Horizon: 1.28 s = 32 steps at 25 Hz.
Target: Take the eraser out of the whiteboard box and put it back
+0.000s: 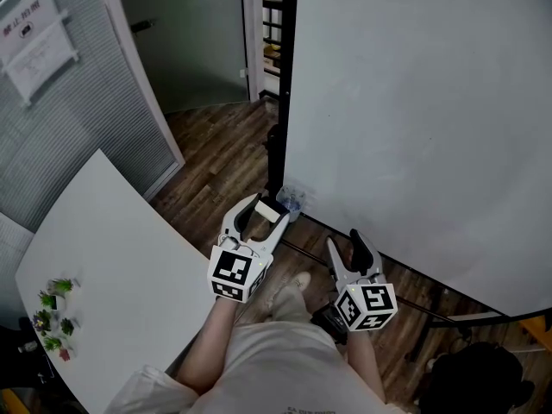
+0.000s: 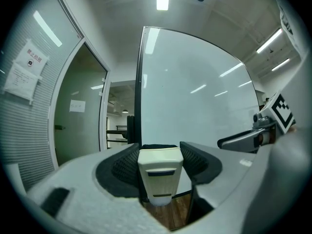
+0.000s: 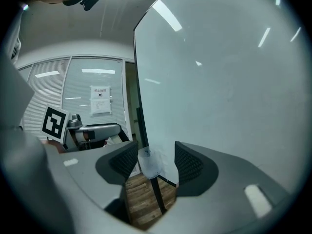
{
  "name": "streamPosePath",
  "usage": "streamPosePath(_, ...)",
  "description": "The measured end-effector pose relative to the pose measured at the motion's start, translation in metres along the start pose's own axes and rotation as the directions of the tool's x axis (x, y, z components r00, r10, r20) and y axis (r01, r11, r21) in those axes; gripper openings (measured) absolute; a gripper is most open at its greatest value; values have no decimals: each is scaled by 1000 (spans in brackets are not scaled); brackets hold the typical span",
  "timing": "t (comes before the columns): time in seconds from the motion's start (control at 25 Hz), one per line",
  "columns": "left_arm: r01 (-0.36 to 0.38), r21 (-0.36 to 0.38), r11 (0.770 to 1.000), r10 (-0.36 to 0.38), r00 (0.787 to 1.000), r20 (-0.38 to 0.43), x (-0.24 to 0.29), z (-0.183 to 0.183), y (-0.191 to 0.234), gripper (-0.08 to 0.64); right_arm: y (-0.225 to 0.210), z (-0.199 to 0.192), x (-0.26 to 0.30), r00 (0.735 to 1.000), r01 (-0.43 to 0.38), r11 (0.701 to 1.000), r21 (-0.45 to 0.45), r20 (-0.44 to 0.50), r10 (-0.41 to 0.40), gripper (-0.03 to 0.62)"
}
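One eraser [image 2: 160, 173] sits clamped in the left gripper [image 1: 266, 215], near the clear box [image 1: 291, 202] at the whiteboard's [image 1: 414, 128] lower left corner. The right gripper [image 1: 345, 241] hangs wide and empty beside the board's bottom edge. Bare floor [image 1: 216, 158] lies between board and table [image 1: 103, 257].
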<state>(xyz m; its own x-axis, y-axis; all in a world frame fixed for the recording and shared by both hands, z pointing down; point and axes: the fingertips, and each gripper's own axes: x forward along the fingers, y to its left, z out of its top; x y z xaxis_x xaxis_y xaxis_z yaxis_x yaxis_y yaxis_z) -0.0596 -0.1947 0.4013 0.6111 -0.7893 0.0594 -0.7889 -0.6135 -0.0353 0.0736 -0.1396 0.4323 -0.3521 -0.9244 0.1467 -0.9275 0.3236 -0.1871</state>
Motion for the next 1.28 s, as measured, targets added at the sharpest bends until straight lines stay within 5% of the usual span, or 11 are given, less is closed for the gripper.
streamPosePath(1.28,-8,-7,1000,8,1000,-17,-12,-8,11,258,5,-4,0,999,36,999,-18,2,-36,232)
